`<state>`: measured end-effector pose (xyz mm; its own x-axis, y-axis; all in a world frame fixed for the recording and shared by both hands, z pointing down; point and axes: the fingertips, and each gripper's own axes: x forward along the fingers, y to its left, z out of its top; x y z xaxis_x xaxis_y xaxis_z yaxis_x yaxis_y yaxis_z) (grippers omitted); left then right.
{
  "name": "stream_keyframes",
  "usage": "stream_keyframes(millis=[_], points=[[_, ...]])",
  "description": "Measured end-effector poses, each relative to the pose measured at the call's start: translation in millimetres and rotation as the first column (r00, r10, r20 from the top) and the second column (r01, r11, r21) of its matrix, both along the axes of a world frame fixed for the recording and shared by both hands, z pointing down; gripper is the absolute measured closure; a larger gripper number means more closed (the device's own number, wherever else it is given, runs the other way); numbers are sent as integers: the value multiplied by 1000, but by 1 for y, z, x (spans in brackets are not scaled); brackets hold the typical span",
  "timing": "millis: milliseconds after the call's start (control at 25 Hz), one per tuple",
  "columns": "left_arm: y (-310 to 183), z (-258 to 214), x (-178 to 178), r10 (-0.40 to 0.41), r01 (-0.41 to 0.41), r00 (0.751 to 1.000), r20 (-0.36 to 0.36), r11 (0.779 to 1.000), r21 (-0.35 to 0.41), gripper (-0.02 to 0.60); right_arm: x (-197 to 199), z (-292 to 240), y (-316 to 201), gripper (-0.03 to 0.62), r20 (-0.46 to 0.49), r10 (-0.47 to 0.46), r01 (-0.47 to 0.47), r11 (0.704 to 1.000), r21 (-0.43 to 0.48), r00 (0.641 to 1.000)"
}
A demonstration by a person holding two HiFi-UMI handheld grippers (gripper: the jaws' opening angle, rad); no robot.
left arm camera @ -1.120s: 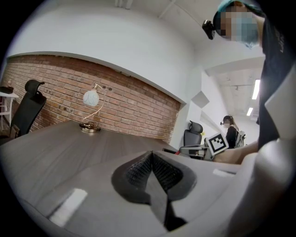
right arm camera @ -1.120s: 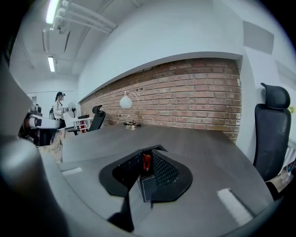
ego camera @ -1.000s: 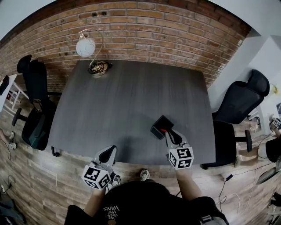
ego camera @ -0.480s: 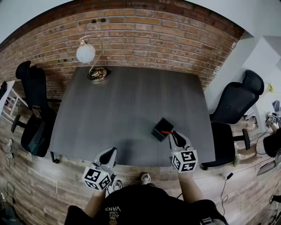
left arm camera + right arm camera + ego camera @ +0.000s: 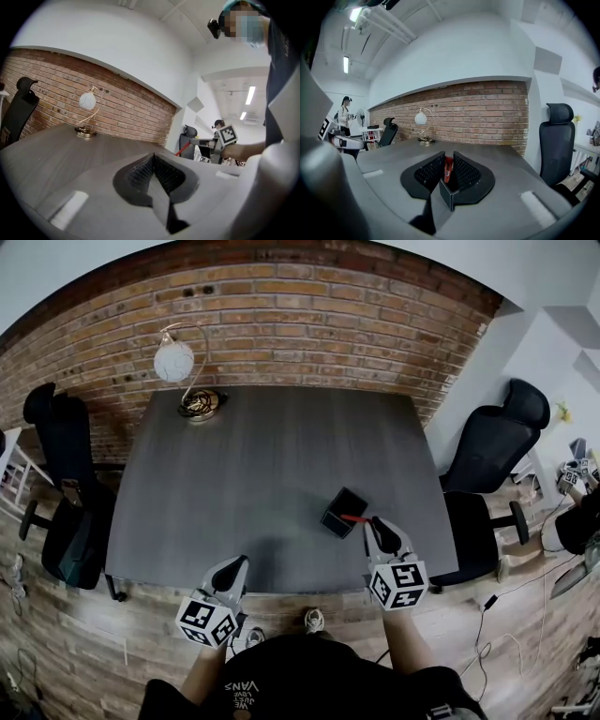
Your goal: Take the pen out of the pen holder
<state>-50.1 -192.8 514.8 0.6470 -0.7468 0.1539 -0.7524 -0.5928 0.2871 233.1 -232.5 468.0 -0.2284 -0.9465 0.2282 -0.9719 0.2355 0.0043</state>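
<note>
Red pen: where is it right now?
In the head view the pen is at the desk's front right, clamped in the right gripper, its far end at the black holder.

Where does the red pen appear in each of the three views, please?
Head view: lower right of centre, the red pen between the pen holder and the right gripper.
Left gripper view: red pen right of centre, slanting.
Right gripper view: red pen at centre, between the jaws.
Shared landmark: the globe lamp.

Grey table [image 5: 272, 456], globe lamp [image 5: 174, 362], brick wall [image 5: 309, 315]
</note>
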Motion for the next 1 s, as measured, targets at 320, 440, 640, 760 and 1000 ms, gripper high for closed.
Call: stream_keyframes(millis=[320, 440, 640, 760, 1000], points=[[2, -2, 4, 68, -67, 998, -8, 998, 9, 528, -2, -16, 24, 536, 11, 47, -48, 998, 32, 999], [5, -2, 4, 92, -92, 996, -10, 996, 10, 528, -5, -18, 34, 536, 14, 63, -64, 997, 33, 998], [12, -1, 2, 129, -129, 992, -13, 992, 9, 528, -15, -14, 52, 536, 19, 81, -81, 996, 25, 997], [17, 1, 1, 150, -150, 989, -13, 989, 4, 528, -23, -9, 63, 537, 24, 87, -88, 996, 15, 996], [25, 1, -4, 194, -194, 981, -2, 981, 4, 528, -39, -3, 82, 540, 36, 103, -103, 995, 4, 994]])
